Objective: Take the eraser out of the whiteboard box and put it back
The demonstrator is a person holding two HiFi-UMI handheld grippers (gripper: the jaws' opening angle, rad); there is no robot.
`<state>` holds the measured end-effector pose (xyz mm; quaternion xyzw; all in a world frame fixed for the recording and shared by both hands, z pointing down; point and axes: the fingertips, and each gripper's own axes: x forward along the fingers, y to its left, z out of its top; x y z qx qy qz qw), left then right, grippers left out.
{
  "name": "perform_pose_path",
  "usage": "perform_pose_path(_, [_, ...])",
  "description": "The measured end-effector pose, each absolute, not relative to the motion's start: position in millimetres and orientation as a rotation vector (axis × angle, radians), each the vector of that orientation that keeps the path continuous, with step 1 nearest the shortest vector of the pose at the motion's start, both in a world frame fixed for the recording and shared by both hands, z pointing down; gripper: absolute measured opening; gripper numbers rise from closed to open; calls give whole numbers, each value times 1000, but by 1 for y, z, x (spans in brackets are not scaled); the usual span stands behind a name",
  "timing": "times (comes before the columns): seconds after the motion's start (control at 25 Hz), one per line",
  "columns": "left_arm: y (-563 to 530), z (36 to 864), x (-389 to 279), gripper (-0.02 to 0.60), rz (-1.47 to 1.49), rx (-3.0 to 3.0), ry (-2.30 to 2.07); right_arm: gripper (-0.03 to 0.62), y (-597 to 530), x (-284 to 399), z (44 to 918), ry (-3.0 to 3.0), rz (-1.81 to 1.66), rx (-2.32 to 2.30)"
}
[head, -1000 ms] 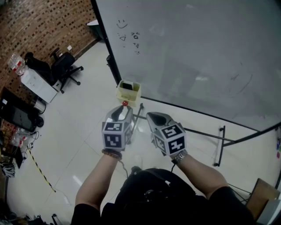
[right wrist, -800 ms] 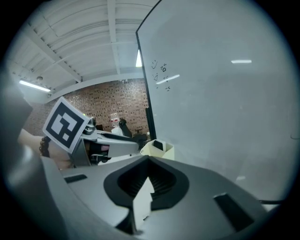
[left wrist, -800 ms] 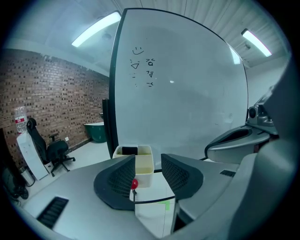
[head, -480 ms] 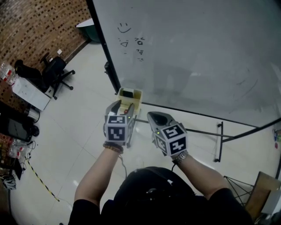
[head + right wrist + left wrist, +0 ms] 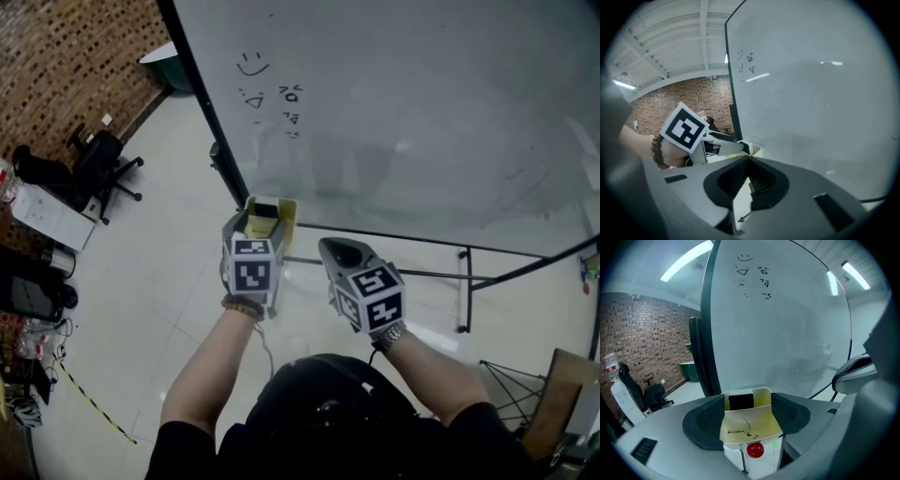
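Pale floor (image 5: 150, 309), brick wall (image 5: 66, 66), whiteboard (image 5: 394, 112). The left gripper (image 5: 747, 416) has its fingers just opening wide, flanking the yellow whiteboard box (image 5: 750, 427) with the black eraser (image 5: 740, 401) inside. Only that view shows the box's red knob (image 5: 755, 449). The right gripper (image 5: 746, 180) has its fingers together, empty.

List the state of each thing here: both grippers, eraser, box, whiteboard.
Left gripper: open, its jaws have just been opening; the whiteboard box sits between them, unpressed.
Right gripper: shut, holding nothing.
Eraser: standing inside the box at its back, not gripped.
Whiteboard box: open at the top, upright by the board's lower corner.
Whiteboard: mostly blank, a few scribbles near its upper left.
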<state>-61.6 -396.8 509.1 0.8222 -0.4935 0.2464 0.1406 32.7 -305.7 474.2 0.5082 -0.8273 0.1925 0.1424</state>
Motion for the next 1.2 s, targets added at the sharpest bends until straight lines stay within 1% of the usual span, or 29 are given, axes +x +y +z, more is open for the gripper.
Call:
perform_pose_path(1.0, [-440,544,-51,305,858,2342,-1358,26,-331,44,487,-2326,595,1516])
perform_pose_path(1.04, [-442,544,-51,281,866,2352,-1358,26,-332,45,487,-2325,596,1515])
perform_pose_path(1.08, [-444,543,-51,279,873,2362,-1360,26,-332,45,488,-2325,598,1514])
perform_pose_path(1.16, [-445,543,-52,239,872,2360,-1368,26,-333,46,488,-2325,599,1511])
perform_pose_path(1.2, [-444,542,-53,236,866,2348,-1373,26,-333,46,487,-2326,598,1509])
